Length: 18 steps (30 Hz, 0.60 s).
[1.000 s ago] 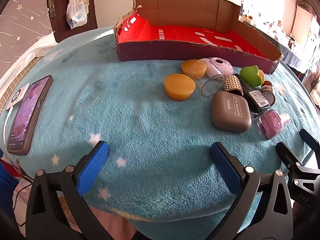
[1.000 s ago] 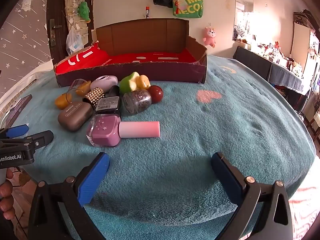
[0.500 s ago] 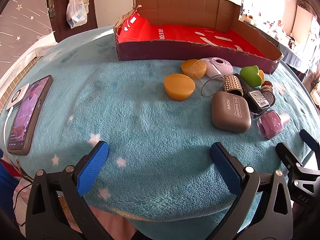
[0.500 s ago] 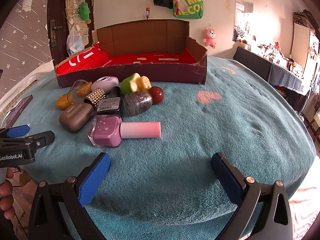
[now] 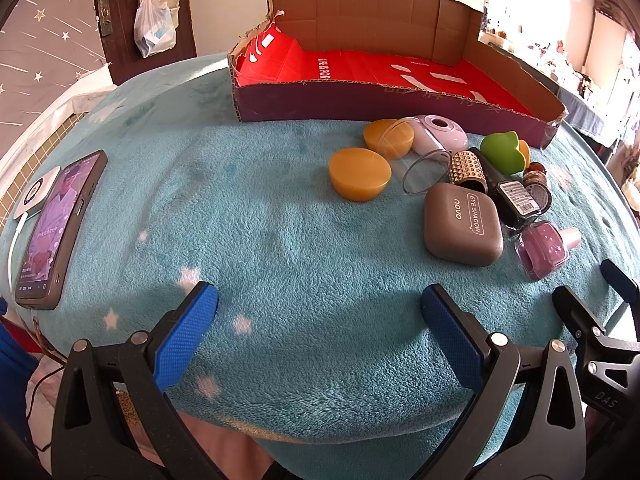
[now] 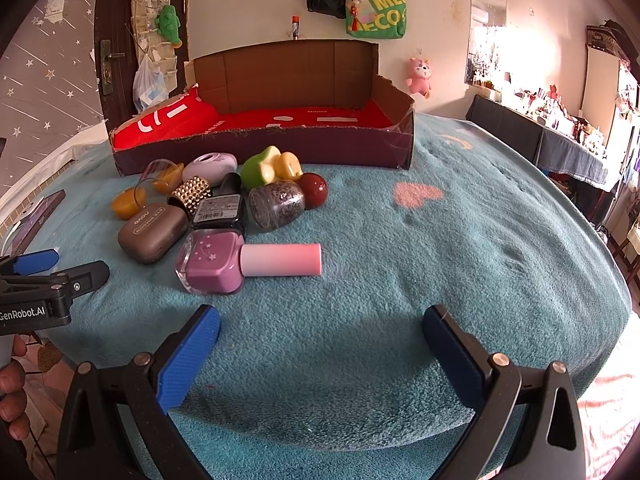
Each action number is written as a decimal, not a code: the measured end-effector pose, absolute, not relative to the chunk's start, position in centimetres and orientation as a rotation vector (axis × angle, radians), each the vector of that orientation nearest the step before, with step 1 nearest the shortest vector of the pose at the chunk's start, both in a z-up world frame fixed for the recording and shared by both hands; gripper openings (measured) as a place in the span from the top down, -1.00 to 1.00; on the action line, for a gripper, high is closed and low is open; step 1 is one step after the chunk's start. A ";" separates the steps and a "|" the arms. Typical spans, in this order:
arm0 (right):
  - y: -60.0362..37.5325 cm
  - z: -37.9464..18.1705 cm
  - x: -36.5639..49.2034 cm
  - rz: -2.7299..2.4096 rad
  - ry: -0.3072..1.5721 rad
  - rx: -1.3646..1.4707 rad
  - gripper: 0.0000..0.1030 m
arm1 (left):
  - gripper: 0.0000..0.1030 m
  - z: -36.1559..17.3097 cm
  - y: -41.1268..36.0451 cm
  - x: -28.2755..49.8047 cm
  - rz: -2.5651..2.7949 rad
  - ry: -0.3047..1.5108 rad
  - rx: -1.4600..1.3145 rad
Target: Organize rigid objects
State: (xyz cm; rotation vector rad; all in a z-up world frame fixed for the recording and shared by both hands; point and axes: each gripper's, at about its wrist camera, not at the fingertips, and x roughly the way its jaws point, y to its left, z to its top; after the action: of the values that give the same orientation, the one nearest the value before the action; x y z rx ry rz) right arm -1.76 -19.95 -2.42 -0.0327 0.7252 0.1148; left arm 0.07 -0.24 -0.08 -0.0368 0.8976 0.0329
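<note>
A cluster of small items lies on the teal blanket before a red-lined cardboard box (image 5: 384,72) (image 6: 280,120). Among them are a brown eye shadow case (image 5: 462,224) (image 6: 154,232), a purple nail polish bottle with a pink cap (image 6: 248,266) (image 5: 544,246), two amber pucks (image 5: 360,174), a clear cup (image 5: 426,170), a lilac pod (image 6: 210,166), a green-yellow toy (image 6: 268,166), a glitter jar (image 6: 276,204) and a red ball (image 6: 314,190). My left gripper (image 5: 318,318) stands open near the front edge. My right gripper (image 6: 320,340) is open just before the polish bottle.
A phone (image 5: 56,228) on a white charger puck (image 5: 38,192) lies at the blanket's left edge. A door with hanging bags (image 5: 154,24) stands behind. A dark bench with clutter (image 6: 540,140) is at the right. A hand (image 6: 12,392) holds the left tool.
The right gripper has edged slightly forward toward the nail polish bottle. The left gripper has barely moved.
</note>
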 end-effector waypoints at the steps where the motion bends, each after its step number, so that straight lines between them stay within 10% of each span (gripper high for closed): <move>1: -19.9 -2.3 -1.8 0.115 0.726 -0.033 -1.00 | -1.00 -0.1 -0.3 0.1 0.033 0.899 -0.037; 18: -18.3 -2.2 -1.4 0.206 0.722 -0.085 -1.00 | -1.00 0.8 -2.7 1.5 -0.090 0.903 -0.046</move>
State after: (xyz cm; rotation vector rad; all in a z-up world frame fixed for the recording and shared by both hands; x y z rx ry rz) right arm -1.44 -18.28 -2.15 -0.0855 0.7223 0.2057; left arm 1.53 -2.67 0.85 -0.0460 0.9034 -0.0905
